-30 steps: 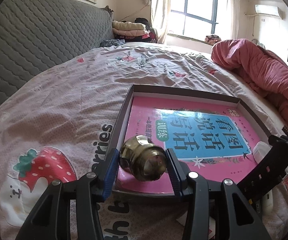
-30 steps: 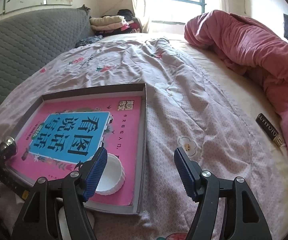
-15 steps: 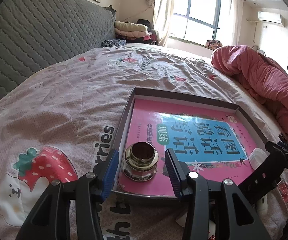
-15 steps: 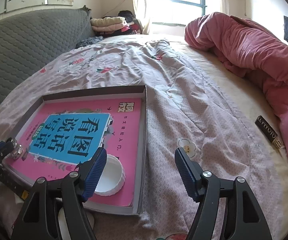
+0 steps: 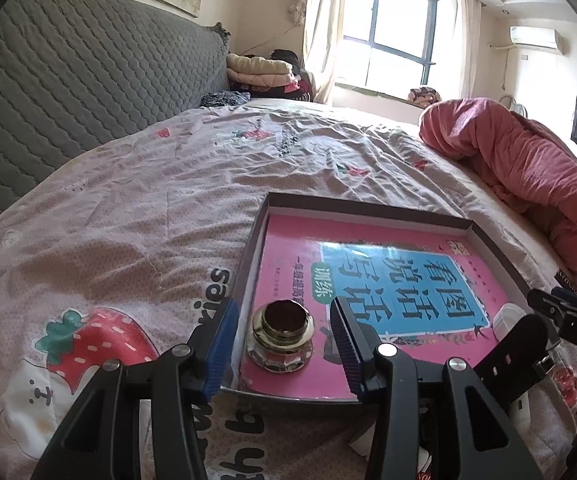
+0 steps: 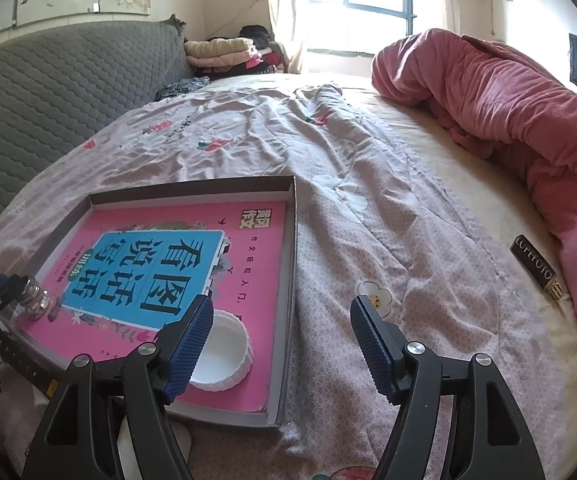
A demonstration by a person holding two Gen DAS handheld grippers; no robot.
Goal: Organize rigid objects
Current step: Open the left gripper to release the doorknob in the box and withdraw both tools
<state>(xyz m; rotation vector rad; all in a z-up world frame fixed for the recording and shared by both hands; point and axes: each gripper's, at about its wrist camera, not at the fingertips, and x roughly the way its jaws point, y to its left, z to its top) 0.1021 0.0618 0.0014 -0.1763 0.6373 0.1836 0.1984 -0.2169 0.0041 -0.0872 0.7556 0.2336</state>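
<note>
Left gripper (image 5: 284,336): released, jaws wide, nothing pressed between the pads. The glass jar (image 5: 281,338) stands upright between them, apart from both pads, mouth up, on the pink book (image 5: 368,280) in the near left corner of the box tray (image 5: 368,206).

Right gripper (image 6: 282,338): released and empty. The white cap (image 6: 224,356) lies just past its left finger, open side up, on the same book. The black tube (image 6: 536,268) lies well off to its right on the bed sheet (image 6: 368,240), near the red quilt (image 6: 508,120).

Handling, judged from looks:
1. Jar: thick glass with a metallic neck ring. Likely heavy for its size, stiff, slick, breakable. You should take it low on the faceted base, where flat sides meet the pads; the neck looks too smooth.
2. Cap: probably light, stiff plastic. Ribbed wall gives grip; pinch across the rim.
3. Tube: slim and rigid. Close across its short width, mid-length.

Note: the book cover is glossy, so the jar may skid if you nudge it.
</note>
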